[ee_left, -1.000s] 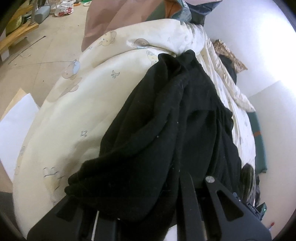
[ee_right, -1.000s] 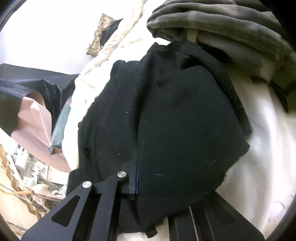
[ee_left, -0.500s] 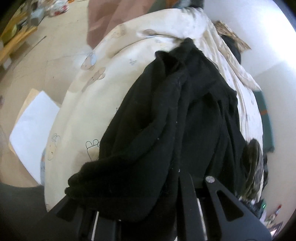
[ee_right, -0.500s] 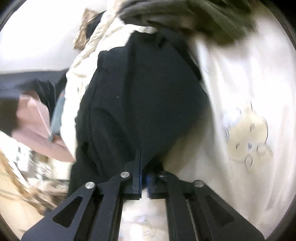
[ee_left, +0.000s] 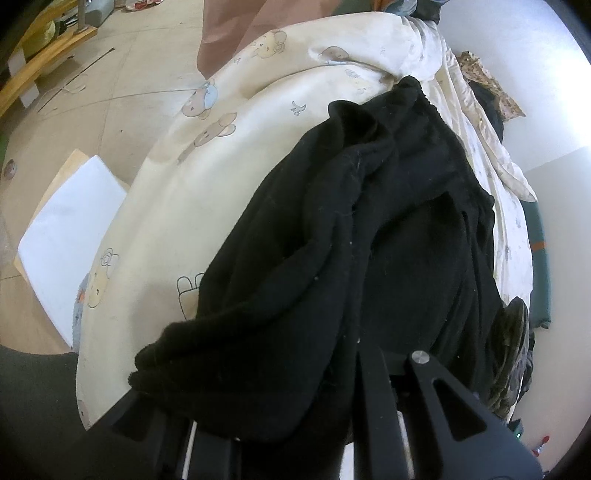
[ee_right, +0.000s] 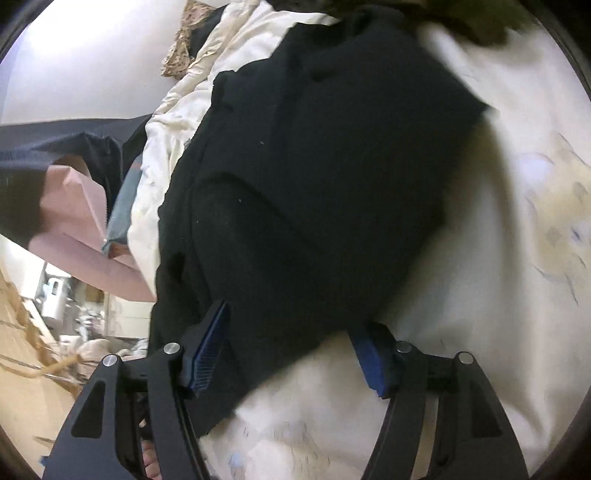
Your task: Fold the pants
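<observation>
The black pants [ee_left: 369,229] lie bunched on a cream quilt with bear prints [ee_left: 229,155]. One end is draped over my left gripper [ee_left: 332,373], which is shut on the cloth. Its left finger is buried under the fabric and only the right finger [ee_left: 373,391] shows. In the right wrist view the pants [ee_right: 332,166] lie flatter on the quilt [ee_right: 498,258]. My right gripper [ee_right: 291,350] is opening. Its blue pads [ee_right: 207,347] stand wide apart on either side of the near hem and do not press on it.
An olive garment [ee_right: 469,18] lies past the far end of the pants. A patterned pillow [ee_left: 487,88] lies by the white wall. Left of the bed are bare floor, a white board [ee_left: 66,236], a pink cloth [ee_left: 229,33] and a wooden frame [ee_left: 40,62].
My right gripper has let go of the pants: its jaws, shut on the cloth before, now stand wide apart, and the hem rests on the quilt. The left gripper keeps its hold.
</observation>
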Demonstrator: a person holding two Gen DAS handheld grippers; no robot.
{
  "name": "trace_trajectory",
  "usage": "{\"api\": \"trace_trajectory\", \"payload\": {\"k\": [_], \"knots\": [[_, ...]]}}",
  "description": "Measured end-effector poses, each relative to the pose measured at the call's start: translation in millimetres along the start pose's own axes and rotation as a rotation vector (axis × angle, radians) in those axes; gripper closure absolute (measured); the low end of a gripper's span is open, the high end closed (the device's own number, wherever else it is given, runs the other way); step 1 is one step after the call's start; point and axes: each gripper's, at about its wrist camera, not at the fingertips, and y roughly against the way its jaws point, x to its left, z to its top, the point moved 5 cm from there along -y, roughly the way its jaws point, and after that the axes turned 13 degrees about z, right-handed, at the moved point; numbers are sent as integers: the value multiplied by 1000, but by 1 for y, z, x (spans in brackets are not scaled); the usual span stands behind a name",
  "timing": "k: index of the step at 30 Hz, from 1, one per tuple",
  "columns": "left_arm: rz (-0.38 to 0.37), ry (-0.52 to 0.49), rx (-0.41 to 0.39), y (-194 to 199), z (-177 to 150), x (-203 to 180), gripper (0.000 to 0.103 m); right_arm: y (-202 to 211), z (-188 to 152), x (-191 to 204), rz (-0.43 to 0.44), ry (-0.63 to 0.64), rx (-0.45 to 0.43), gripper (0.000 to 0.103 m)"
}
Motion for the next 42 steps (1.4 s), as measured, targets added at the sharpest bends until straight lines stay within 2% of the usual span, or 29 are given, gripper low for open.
{"api": "trace_trajectory", "payload": {"k": [3, 4, 8, 9, 10, 11, 13, 16, 22, 25, 27, 30, 33, 35, 38, 42], "knots": [[15, -6, -1, -5, 1, -1, 92, -21, 18, -9, -18, -18, -18, 36], [20, -7, -1, -6, 1, -1, 92, -27, 23, -14, -18, -37, -29, 39], [34, -29, -14, -8, 3, -4, 92, -45, 48, -24, 10, -72, -124, 37], [40, -42, -23, -8, 4, -5, 92, -50, 53, -21, 18, -61, -132, 44], [45, -48, -28, -8, 3, -6, 92, -53, 57, -18, 23, -46, -137, 70], [49, -54, -32, -8, 3, -7, 92, -57, 61, -14, 24, -33, -122, 84], [44, -54, -36, -7, 4, -6, 92, -55, 63, -5, 17, -1, -127, 90], [10, -60, -51, 8, 5, -4, 92, -37, 57, 17, 5, 64, -150, 92], [2, -160, 12, 46, -11, 3, 92, 10, 18, 50, -25, 98, -110, 93], [3, -208, 70, 62, -29, 18, 92, 38, -11, 48, -33, 46, -80, 93], [-1, -223, 81, 74, -37, 28, 92, 60, -34, 46, -51, 20, -54, 93], [30, -256, 100, 84, -49, 43, 92, 82, -58, 43, -68, 15, -27, 92], [58, -274, 110, 74, -54, 44, 91, 81, -63, 26, -31, -75, 0, 92], [70, -274, 102, 68, -53, 42, 91, 79, -58, 27, 9, -133, -24, 92], [59, -282, 83, 69, -55, 38, 91, 75, -54, 60, 58, -153, -20, 91], [38, -272, 77, 71, -54, 36, 91, 78, -54, 86, 123, -263, -24, 91]]}}
